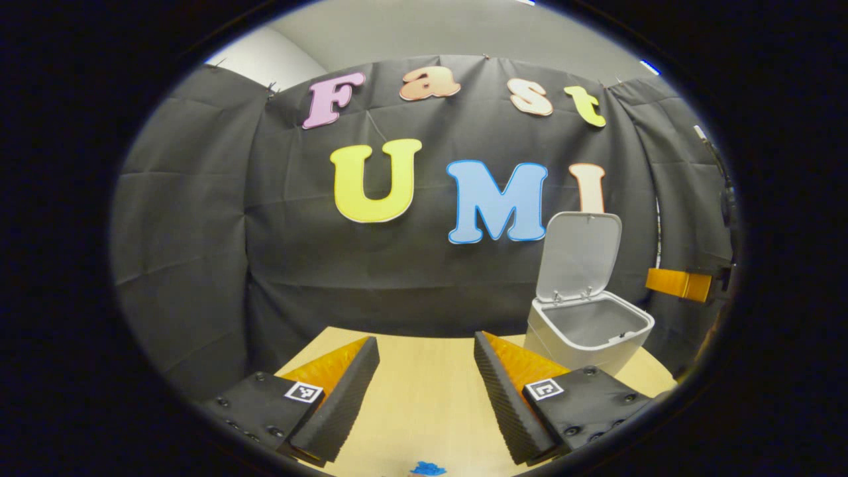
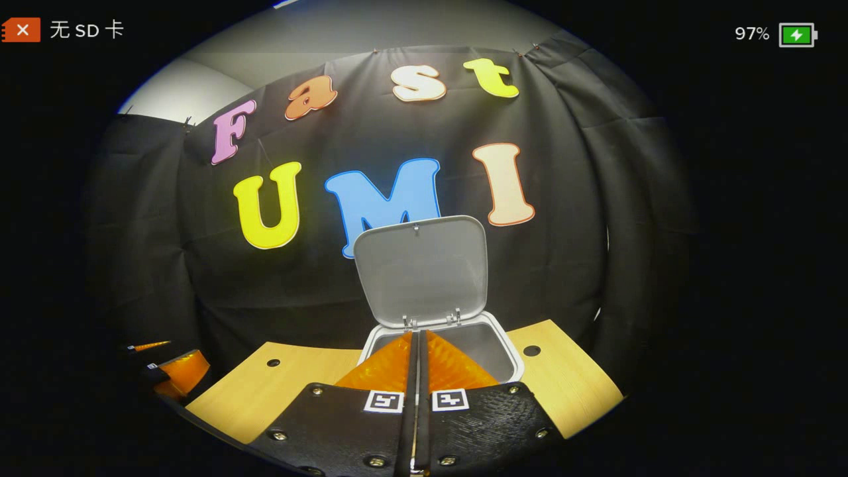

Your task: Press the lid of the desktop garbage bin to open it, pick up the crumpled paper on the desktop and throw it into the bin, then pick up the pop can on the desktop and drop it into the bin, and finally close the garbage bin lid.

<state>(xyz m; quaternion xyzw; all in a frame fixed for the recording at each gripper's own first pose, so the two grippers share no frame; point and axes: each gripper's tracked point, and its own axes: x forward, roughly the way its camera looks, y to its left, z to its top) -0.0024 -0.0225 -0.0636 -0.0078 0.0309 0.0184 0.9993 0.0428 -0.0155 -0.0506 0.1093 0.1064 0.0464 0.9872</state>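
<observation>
Claws ready over the light wooden worktop (image 1: 430, 397): left claw (image 1: 427, 391) spread apart and empty, right claw (image 2: 417, 391) pressed together on nothing.
Lid (image 2: 424, 268) of the pale grey plastic desktop bin (image 1: 586, 331) stands upright, bin open just beyond the right claw. Next comes the paper, so I judge the left claw should lower squarely; a small blue scrap (image 1: 427, 469) lies below it. Crumpled paper and can are out of sight.
</observation>
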